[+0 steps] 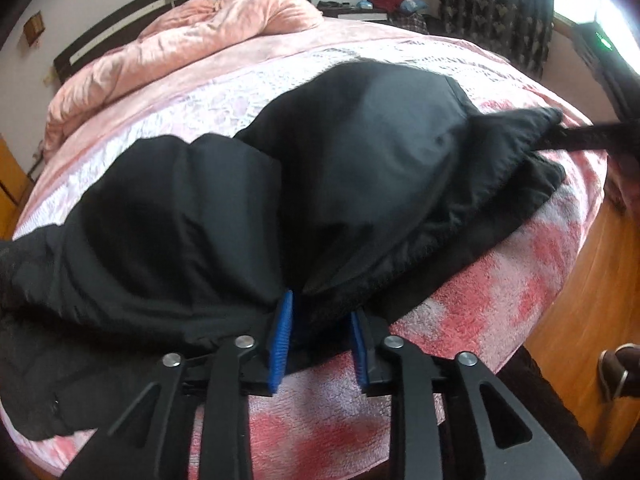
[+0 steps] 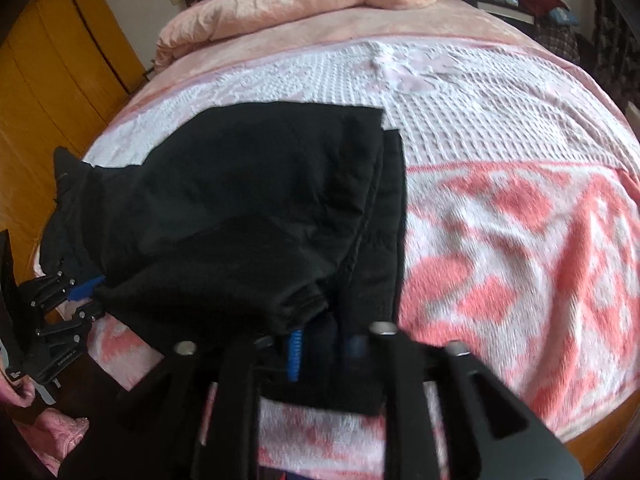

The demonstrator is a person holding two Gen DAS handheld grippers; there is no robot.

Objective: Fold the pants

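Black pants (image 1: 320, 168) lie across the near part of the bed, partly lifted and billowing; they also show in the right wrist view (image 2: 248, 208). My left gripper (image 1: 320, 340) has its blue-padded jaws closed on the near edge of the pants. My right gripper (image 2: 324, 348) is shut on the near edge of the pants close to their right end. The left gripper also shows at the left of the right wrist view (image 2: 86, 292), holding the same near edge. The right gripper's arm shows at the far right of the left wrist view (image 1: 592, 136).
The bed carries a pink and white patterned blanket (image 2: 520, 240) and a bunched pink quilt (image 1: 180, 48) near the headboard. A wooden wardrobe (image 2: 52, 64) stands left. Wooden floor (image 1: 592, 320) lies right of the bed. A cluttered nightstand (image 1: 360, 4) stands at the back.
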